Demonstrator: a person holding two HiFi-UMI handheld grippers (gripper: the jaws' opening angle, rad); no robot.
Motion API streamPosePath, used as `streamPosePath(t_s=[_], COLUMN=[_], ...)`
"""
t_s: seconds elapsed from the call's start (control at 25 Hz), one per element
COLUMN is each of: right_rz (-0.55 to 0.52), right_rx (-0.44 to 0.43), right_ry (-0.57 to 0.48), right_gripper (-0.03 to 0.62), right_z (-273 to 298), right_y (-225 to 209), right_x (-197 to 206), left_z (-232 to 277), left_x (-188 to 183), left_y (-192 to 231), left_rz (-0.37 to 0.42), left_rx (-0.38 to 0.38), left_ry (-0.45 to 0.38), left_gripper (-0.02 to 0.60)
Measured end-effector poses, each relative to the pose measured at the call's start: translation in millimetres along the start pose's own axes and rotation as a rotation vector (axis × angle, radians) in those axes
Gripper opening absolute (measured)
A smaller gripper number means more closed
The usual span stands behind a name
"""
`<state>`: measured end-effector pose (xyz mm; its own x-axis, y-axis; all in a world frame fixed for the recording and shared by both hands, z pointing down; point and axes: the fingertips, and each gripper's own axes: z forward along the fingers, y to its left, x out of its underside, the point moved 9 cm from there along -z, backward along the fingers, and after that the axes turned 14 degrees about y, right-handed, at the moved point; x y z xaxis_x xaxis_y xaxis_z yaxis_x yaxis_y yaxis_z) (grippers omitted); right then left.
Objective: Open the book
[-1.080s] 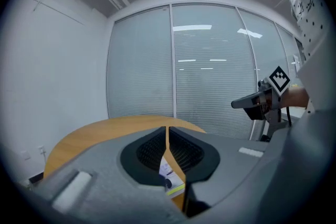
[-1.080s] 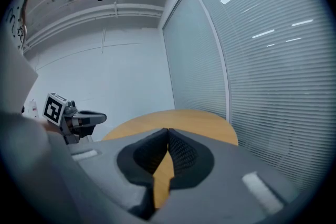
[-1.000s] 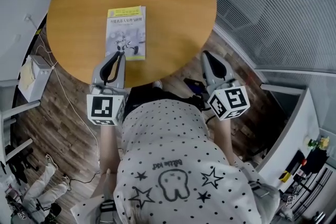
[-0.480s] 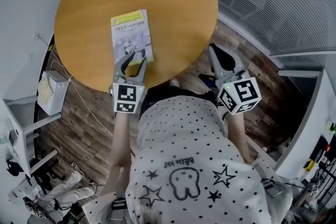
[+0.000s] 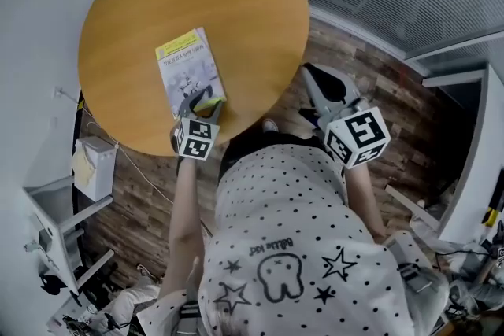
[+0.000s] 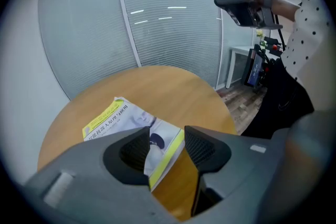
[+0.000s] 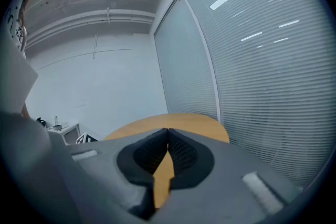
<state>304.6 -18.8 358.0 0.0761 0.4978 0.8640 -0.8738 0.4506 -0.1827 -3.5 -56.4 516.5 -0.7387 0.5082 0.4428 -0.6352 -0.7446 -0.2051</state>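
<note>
Book (image 5: pixel 190 73): closed, flat on the round table (image 5: pixel 252 4), left of centre in the head view.
Left gripper (image 5: pixel 202 101): jaws spread, just been opening. The book's near, yellow-edged corner shows between them, unpinched. Likely staged to catch the cover edge.
Right gripper (image 5: pixel 318 87): jaws pressed together, empty, parked off the table at centre right.
Containers: none visible.

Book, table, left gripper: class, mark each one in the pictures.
book (image 5: pixel 189 72), head view, middle of its cover
table (image 5: pixel 236 4), head view, bare top
left gripper (image 6: pixel 167 140), left gripper view, midway between its fingertips
</note>
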Motion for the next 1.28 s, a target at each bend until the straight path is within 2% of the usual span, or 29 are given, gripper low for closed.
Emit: streamPosePath(t_s=[0.16,0.28,0.88,1.12,1.28], right_rz=[0.0,-0.004,0.001,-0.008,-0.01], right_rx=[0.005,0.004,0.012,0.001,-0.007], right_ry=[-0.006,-0.006,0.01,0.014,0.015], right_gripper=[0.005,0.004,0.004,0.005,0.004], right_z=[-4,-6,-10,-10,-8], right_y=[0,1,5,5,6], right_x=[0,-2,2,0,0], left_z=[16,26,42,33,20], left_x=[-1,0,2,-2,-4], left_y=[-10,-13,-14,-16,-15], left_rz=[0.099,0.138,0.168,0.168,0.142], left_rx=[0.015,0.017,0.03,0.061,0.04], left_ry=[0.066,0.1,0.148,0.142,0.106], left_gripper=[0.215,0.215,0.212,0.141,0.075])
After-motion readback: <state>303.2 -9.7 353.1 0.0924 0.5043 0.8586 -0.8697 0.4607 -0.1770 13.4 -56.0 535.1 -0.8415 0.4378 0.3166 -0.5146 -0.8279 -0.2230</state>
